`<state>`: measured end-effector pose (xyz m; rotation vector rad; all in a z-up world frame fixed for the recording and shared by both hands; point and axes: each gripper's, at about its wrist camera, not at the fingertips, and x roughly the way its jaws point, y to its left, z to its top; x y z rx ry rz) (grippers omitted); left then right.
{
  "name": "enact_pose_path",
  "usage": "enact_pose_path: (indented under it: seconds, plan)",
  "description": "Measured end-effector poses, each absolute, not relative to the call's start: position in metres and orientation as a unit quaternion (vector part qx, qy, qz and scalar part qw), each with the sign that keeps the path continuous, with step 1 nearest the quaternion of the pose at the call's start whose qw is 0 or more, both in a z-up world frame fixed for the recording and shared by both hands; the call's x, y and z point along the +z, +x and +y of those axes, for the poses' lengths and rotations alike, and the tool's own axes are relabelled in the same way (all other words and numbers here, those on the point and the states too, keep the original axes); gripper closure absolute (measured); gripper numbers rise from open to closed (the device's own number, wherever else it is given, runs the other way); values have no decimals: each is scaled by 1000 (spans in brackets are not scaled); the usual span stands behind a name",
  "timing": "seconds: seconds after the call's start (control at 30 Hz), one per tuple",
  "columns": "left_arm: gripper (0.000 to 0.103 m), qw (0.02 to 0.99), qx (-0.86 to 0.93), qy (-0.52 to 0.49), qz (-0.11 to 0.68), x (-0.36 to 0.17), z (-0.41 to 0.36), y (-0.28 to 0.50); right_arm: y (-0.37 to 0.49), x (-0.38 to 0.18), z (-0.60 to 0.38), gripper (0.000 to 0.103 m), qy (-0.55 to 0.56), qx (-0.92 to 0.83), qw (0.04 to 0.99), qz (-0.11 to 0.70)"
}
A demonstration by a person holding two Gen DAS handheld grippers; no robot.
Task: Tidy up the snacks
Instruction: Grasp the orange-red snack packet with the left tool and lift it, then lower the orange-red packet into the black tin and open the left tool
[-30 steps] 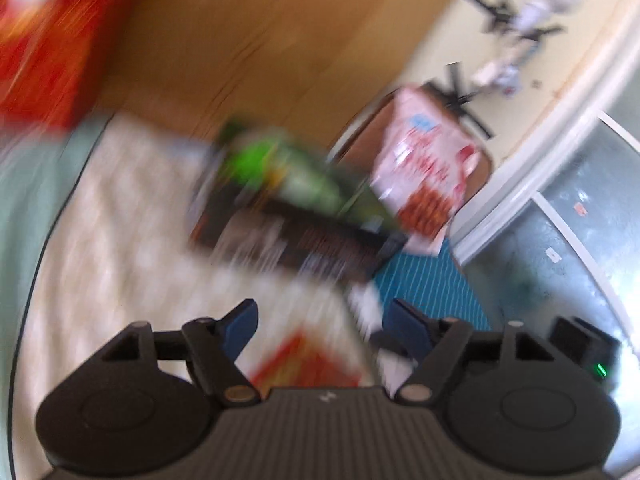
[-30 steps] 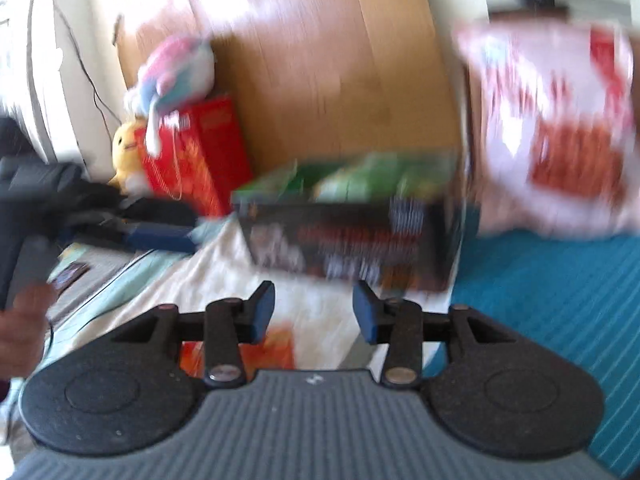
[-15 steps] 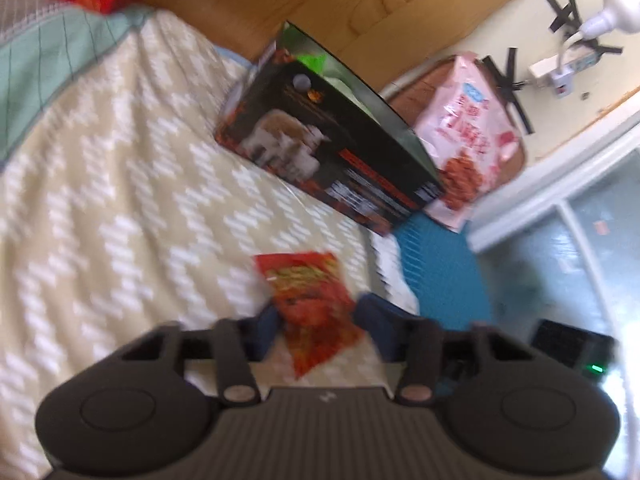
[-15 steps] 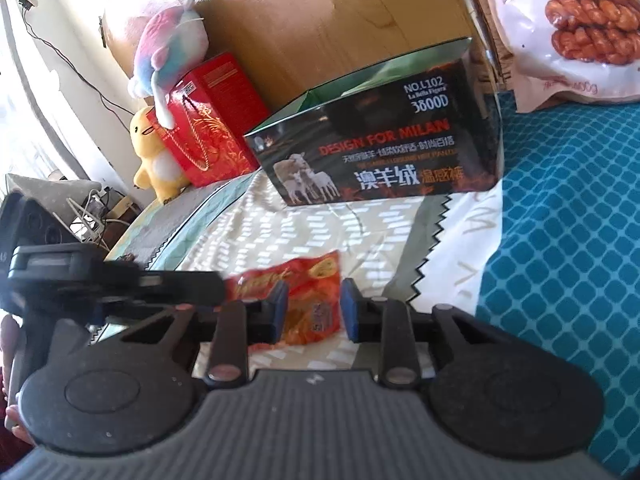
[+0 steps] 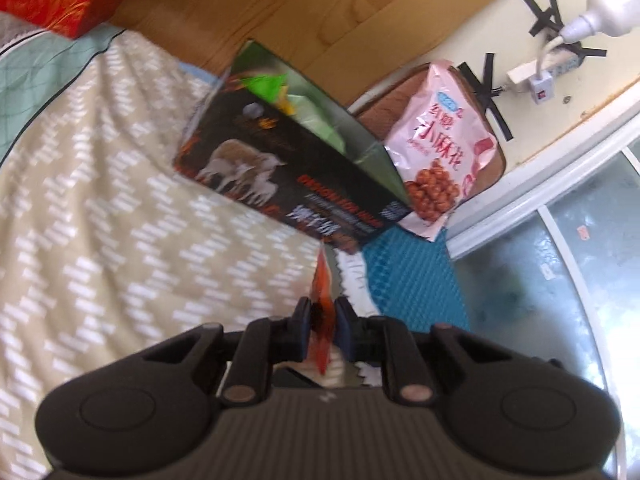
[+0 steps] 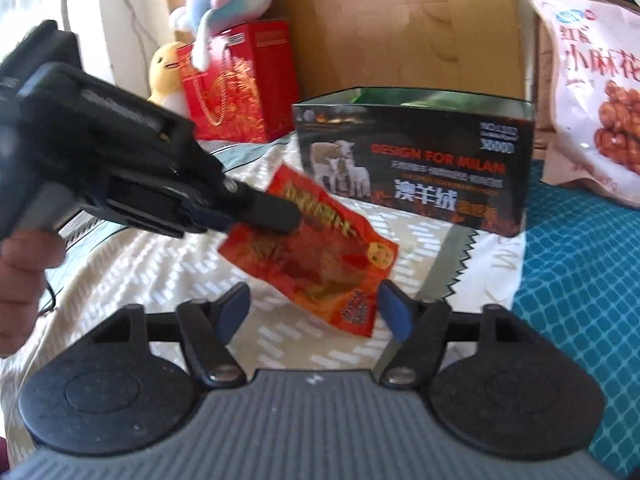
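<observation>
Left tongs (image 5: 322,317) clamped on red snack packet (image 6: 316,252), right tongs (image 6: 314,312) just opened wide beneath it, black box (image 6: 416,160) ahead of both.

The open box (image 6: 416,160) is set on the bedspread (image 6: 132,272) at twelve o'clock in the right wrist view — a gift bag (image 6: 240,84) at ten o'clock behind it, a large snack bag (image 6: 596,80) propped at two o'clock.
</observation>
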<state>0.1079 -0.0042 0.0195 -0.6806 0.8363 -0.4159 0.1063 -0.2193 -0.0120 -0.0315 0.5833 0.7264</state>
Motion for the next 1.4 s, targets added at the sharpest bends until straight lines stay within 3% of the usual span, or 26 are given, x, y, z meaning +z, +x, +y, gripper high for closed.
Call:
enact_pose_path:
  seconds: [0.1,0.27,0.33,0.6,0.73,0.8,0.83,0.87,1.17,1.4]
  plan:
    - [89,840,-195,-318,394,24,-6,109,105,-11,-223,70,-11,340,901,270]
    - [88,832,-218,-344,377,33,3,107,77,-2,-212,85,-88,288,938,173]
    - [88,837,-232,-339,362,47,3,107,70,4,-210,86,-117,266,949,126]
    - [85,875,-246,-295,294,93,-3,161,129,39,-201,86,-142,197,969,45]
    - [82,896,-163,-247,332,77,-13,216,172,31,-198,81,-143,188,966,105]
    - [82,897,-142,-226,353,65,-18,223,158,29,-203,70,-139,201,966,87]
    - [81,899,-146,-221,349,63,-20,220,149,28,-204,60,-147,206,965,76]
    - [76,904,-147,-215,340,63,-21,214,139,27,-205,58,-153,206,964,65]
    - [67,944,-95,-162,272,78,-15,133,99,14,-214,58,-82,260,953,134]
    - [55,951,-37,-86,294,44,-40,85,86,3,-239,57,55,210,954,205]
